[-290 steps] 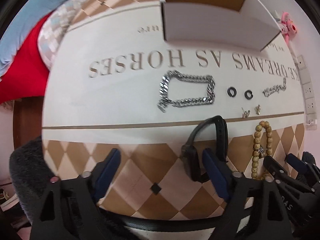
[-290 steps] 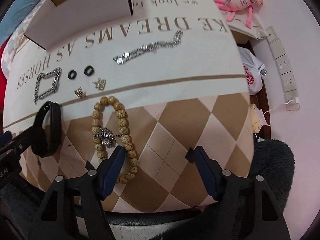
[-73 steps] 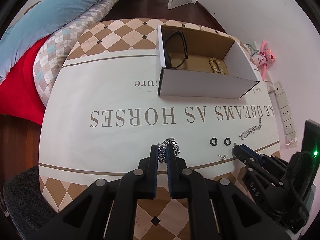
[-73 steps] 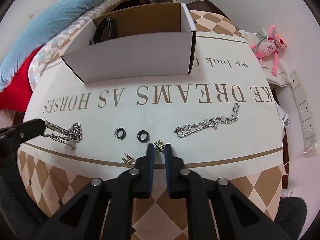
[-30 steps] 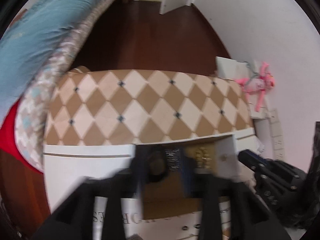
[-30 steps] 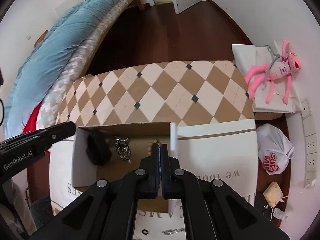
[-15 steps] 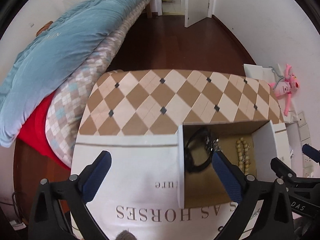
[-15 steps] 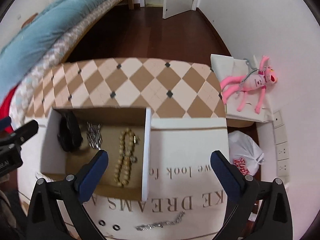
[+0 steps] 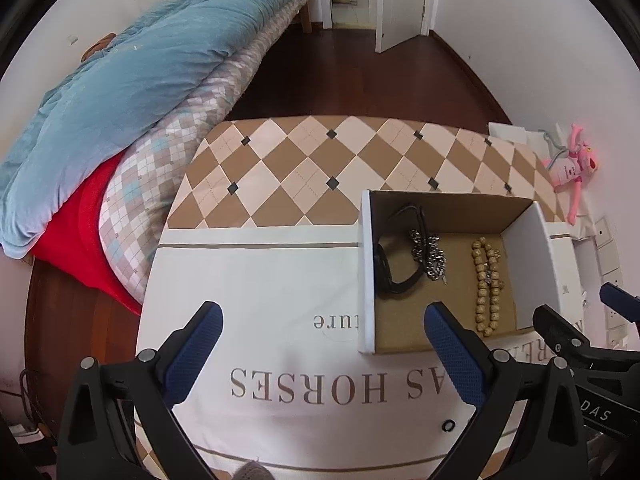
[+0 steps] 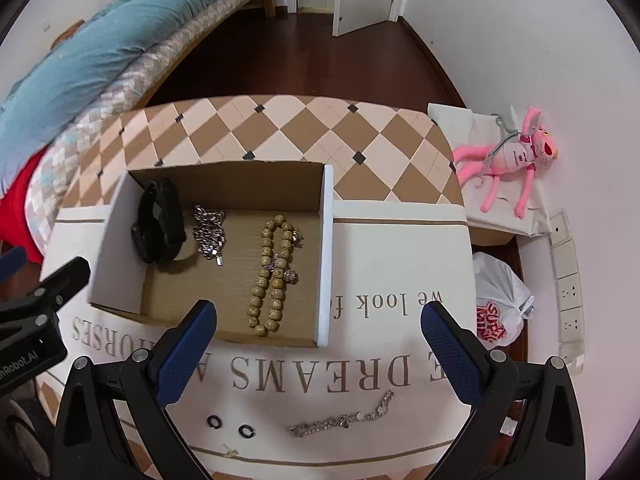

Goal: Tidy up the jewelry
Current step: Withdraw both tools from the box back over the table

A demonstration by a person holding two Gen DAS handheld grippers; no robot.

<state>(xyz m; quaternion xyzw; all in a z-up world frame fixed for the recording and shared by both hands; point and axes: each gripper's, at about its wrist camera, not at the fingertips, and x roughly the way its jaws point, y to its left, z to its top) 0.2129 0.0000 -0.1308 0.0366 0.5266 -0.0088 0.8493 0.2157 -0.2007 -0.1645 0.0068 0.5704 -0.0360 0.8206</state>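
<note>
Both fisheye views are taken from above the table (image 9: 280, 264), angled steeply down between blue-padded fingers. The cardboard box (image 9: 366, 272) is seen at centre right in the left view, centre left (image 10: 326, 256) in the right; it is shared.

Box (image 10: 326, 256) on worktop (image 10: 400, 264) holds watch (image 10: 160, 222) at left, chain (image 10: 209, 234) in the middle, bead bracelet (image 10: 272, 268) at right. Two rings (image 10: 230, 426) and a link bracelet (image 10: 340, 416) lie before the box.

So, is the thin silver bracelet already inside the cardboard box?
No, the silver bracelet lies on the tablecloth, outside the cardboard box.
</note>
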